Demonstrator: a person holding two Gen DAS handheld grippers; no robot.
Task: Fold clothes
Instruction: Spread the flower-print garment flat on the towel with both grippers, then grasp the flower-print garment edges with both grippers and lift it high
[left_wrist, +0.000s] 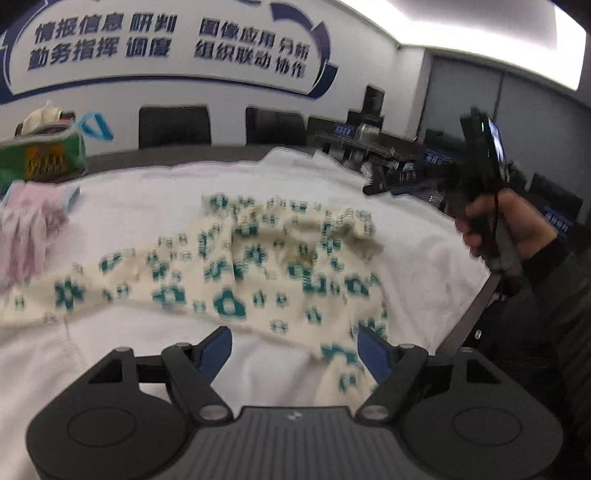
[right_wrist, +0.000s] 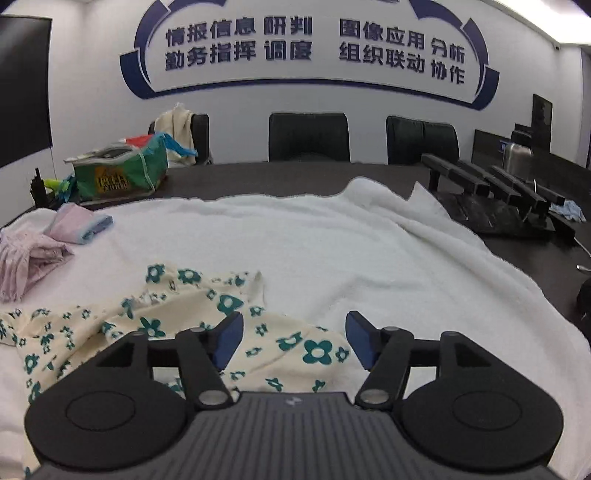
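Flower-print garment (right_wrist: 207, 317), cream with teal blossoms, is lying crumpled on the white towel (right_wrist: 332, 240) that covers the dark tabletop (right_wrist: 295, 177). Left gripper (left_wrist: 295, 350) has its fingers spread apart over the near edge of the cloth, not pinching anything. Right gripper (right_wrist: 295, 339) is the same deal: fingers apart, the garment lying right under and between them, loose. Pink clothes (right_wrist: 33, 258) sit off to the left, green bag (right_wrist: 118, 173) behind them.

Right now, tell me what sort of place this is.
Probably an office meeting room: a long dark conference table, black office chairs along its far side, and a large blue slogan sign on the wall.
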